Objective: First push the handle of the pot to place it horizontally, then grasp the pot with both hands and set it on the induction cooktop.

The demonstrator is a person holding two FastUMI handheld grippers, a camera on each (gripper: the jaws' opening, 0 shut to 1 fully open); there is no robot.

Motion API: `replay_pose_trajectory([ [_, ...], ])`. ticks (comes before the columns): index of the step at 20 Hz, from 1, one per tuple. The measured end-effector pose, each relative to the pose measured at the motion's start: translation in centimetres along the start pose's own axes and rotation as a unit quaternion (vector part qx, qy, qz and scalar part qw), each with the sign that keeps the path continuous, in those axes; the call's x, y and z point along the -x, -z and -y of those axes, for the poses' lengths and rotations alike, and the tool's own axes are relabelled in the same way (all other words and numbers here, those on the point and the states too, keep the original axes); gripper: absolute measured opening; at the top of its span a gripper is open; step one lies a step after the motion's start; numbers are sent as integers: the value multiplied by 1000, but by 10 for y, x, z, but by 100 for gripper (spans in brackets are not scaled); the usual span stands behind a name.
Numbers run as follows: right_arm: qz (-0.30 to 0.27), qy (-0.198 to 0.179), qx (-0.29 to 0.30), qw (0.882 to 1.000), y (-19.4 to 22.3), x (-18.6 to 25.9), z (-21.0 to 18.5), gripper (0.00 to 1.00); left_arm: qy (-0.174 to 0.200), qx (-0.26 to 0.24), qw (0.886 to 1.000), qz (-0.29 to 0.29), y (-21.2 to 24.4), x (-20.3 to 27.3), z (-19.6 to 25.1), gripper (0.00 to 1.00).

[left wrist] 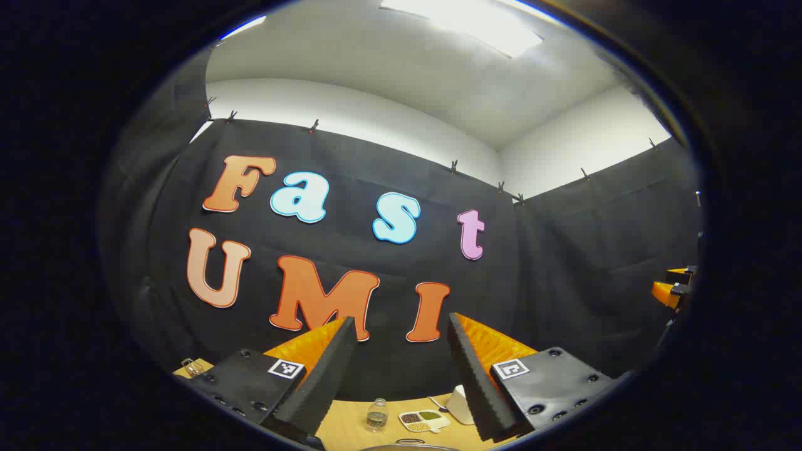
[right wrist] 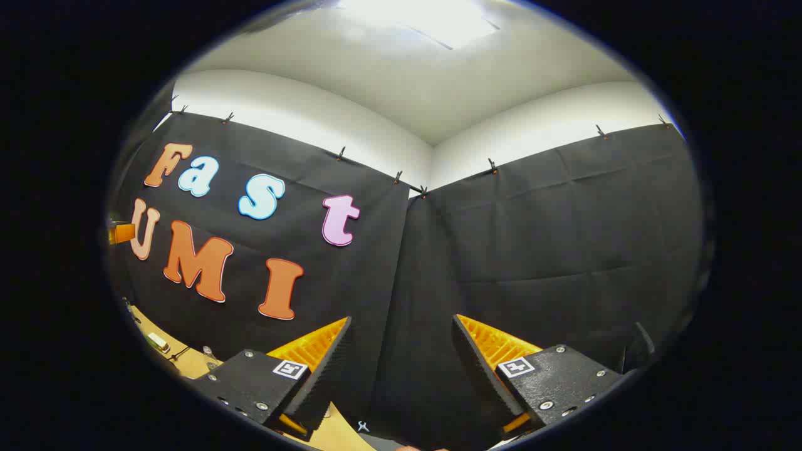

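black cloth walls (left wrist: 564, 263) closed the booth on two sides, pinned with small clips under a white ceiling with a bright light panel (left wrist: 463, 22). low in the left gripper view a pale wooden surface (left wrist: 344, 426) ran along the foot of the cloth.

my left gripper (left wrist: 401, 376) pointed up and away toward the wall, its black ridged jaws with orange backing spread wide apart with nothing between them. past them, on the surface, stood a small clear plastic bottle (left wrist: 377, 415), beside it a white divided dish of dark and green grains (left wrist: 423, 420), and next to that a white rounded object (left wrist: 460, 404) partly hidden behind my jaw. at the very bottom edge of that view a thin grey metal rim of the pot (left wrist: 410, 446) just showed, below my jaws and apart from them.

my right gripper (right wrist: 401, 376) also faced the corner of the cloth walls, jaws spread wide and holding nothing. a strip of the wooden surface showed at its lower left with a few small items too tiny to tell. an orange and black part of the right gripper sat at the far right edge of the left gripper view.
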State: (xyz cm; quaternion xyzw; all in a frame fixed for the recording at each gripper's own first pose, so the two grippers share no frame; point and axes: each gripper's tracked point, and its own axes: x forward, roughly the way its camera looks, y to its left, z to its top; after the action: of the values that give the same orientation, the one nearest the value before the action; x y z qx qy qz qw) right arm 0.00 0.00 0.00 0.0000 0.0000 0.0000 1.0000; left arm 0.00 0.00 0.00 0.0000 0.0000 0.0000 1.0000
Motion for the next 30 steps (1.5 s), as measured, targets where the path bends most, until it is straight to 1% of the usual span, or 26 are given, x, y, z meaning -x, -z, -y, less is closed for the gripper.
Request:
replay_pose_trajectory([
  [1, -1, -6, -5, 1000, 2, -2, -3, 95, -4, -11, 1000, -9, 9, 2, 4, 97],
  [2, -1, -12, -9, 1000, 2, -4, -5, 97, -1, -20, 1000, -17, 17, 6, 10, 97],
  [3, -2, -17, -12, 1000, 2, -6, -7, 93, 0, -23, 1000, -21, 20, 8, 16, 94],
  [4, -3, -22, -12, 1000, 4, -7, -7, 95, 3, -22, 1000, -22, 21, 11, 21, 97],
  [5, -2, -23, -9, 1000, 4, -9, -6, 95, 6, -22, 999, -22, 22, 12, 27, 94],
  [6, 1, -22, -5, 1000, 4, -11, -4, 97, 7, -22, 1000, -22, 21, 14, 30, 97],
  [7, 7, -19, -2, 1000, 3, -13, -1, 97, 6, -24, 999, -21, 19, 14, 31, 97],
  [8, 12, -16, 1, 1000, 2, -16, 1, 95, 0, -32, 999, -17, 17, 13, 31, 97],
  [9, 14, -16, 3, 1000, 2, -16, 2, 95, -7, -45, 999, -14, 15, 14, 29, 97],
  [10, 13, -17, 4, 1000, 4, -17, 3, 97, -10, -52, 999, -9, 13, 15, 31, 97],
  [11, 10, -20, 2, 1000, 6, -17, 3, 97, -7, -53, 999, -8, 13, 16, 38, 91],
  [12, 9, -23, 0, 1000, 7, -17, 2, 95, -1, -50, 999, -8, 13, 17, 45, 94],
  [14, 8, -26, -5, 1000, 8, -18, 5, 95, 1, -51, 999, -5, 12, 17, 50, 92],
  [15, 9, -26, -6, 1000, 7, -18, 6, 95, 2, -54, 999, 0, 9, 16, 51, 94],
  [17, 9, -27, -7, 1000, 9, -17, 9, 95, 4, -58, 998, 7, 6, 17, 56, 94],
  [18, 8, -28, -8, 1000, 11, -17, 9, 95, 4, -59, 998, 4, 8, 16, 58, 97],
  [20, 7, -32, -10, 999, 13, -16, 10, 95, 5, -57, 998, -8, 19, 17, 60, 94],
  [21, 5, -33, -10, 999, 15, -16, 11, 95, 6, -53, 998, -19, 28, 15, 62, 94],
  [22, 4, -33, -9, 999, 16, -16, 12, 95, 8, -50, 998, -33, 36, 14, 63, 94],
  [24, 3, -31, -7, 999, 19, -16, 14, 95, 16, -49, 996, -69, 62, 15, 71, 91],
  [26, 2, -32, -8, 999, 22, -16, 17, 95, 20, -59, 992, -111, 89, 16, 73, 78],
  [27, 1, -33, -9, 999, 26, -17, 17, 95, 20, -65, 989, -135, 105, 18, 75, 65],
  [28, -3, -34, -10, 999, 28, -18, 19, 95, 24, -68, 984, -161, 122, 21, 78, 60],
  [29, -7, -34, -10, 999, 31, -18, 20, 95, 31, -65, 979, -190, 141, 24, 83, 51],
  [30, -9, -35, -9, 999, 34, -18, 20, 95, 31, -62, 973, -220, 161, 28, 84, 46],
])
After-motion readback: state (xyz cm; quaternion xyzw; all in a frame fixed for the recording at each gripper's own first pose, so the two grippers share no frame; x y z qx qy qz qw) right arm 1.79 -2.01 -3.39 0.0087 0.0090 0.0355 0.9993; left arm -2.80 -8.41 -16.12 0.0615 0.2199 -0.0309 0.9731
